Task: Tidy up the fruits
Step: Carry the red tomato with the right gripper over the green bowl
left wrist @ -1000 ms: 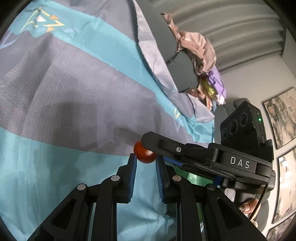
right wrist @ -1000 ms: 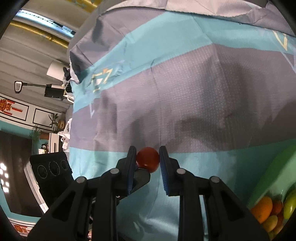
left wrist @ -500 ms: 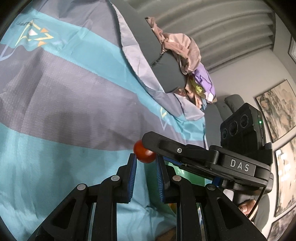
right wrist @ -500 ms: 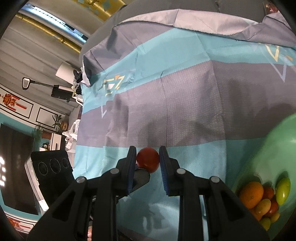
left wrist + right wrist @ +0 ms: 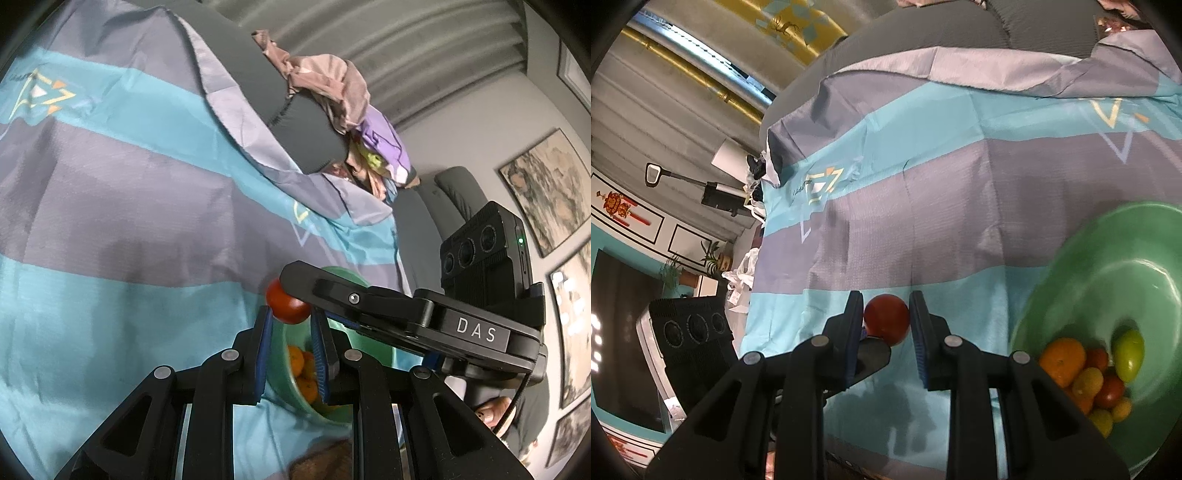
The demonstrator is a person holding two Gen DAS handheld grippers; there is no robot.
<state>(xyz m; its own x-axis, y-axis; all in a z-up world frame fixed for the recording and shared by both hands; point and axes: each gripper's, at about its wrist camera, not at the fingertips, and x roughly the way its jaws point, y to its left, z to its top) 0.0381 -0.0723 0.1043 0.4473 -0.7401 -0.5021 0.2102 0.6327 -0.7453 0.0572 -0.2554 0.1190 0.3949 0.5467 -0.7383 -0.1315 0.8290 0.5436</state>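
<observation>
In the left wrist view, a striped teal-and-grey cloth [image 5: 122, 206] fills the left side. The left gripper [image 5: 290, 325] has its blue-padded fingers [image 5: 264, 347] set narrowly around a small red tomato [image 5: 286, 303], but whether they actually press it is hard to tell — a finger of the right gripper [image 5: 351, 302] crosses in front and hides the tomato's right side. Between and behind the fingers, a green bowl [image 5: 284, 376] shows only in slivers, with orange fruit [image 5: 301, 369] inside.

In the right wrist view, the right gripper [image 5: 886, 325] clamps the red tomato [image 5: 887, 323] between both pads, above the cloth [image 5: 923, 206]. To the right, the green bowl [image 5: 1108, 266] is blurred and cut off at the edge — its pile of orange, yellow, red and green fruit [image 5: 1089, 376] lies low inside.
</observation>
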